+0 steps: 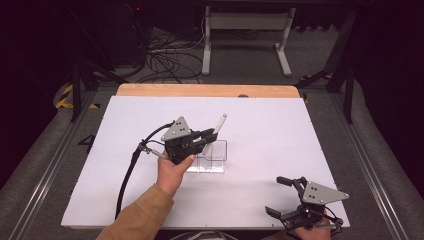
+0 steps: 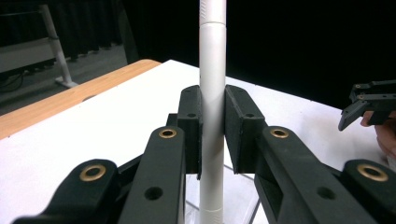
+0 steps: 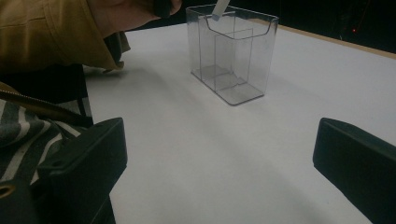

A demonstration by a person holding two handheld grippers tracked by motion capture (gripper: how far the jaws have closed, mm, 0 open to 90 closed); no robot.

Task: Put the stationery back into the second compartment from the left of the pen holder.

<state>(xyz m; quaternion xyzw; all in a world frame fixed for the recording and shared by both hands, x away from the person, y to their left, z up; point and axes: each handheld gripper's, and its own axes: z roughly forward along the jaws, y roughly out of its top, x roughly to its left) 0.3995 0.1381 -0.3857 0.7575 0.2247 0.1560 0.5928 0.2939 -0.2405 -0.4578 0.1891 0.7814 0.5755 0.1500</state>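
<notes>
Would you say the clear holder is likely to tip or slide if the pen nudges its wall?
The holder looks thin, empty plastic, so probably light and apt to slide. It stands tall on a narrow base, so a nudge from the pen might tip it.

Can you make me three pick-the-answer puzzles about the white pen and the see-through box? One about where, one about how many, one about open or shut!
1. Where is the white pen?
A. flat on the table
B. between the left tool's jaws
C. on the floor

2. How many compartments has the clear box?
A. two
B. five
C. none

3. How is the right tool?
A. shut on the pen
B. shut on the box
C. open

Answers: B, both pads press the pen's barrel; A, one divider splits the box; C, its jaws stand wide apart over bare table.
</notes>
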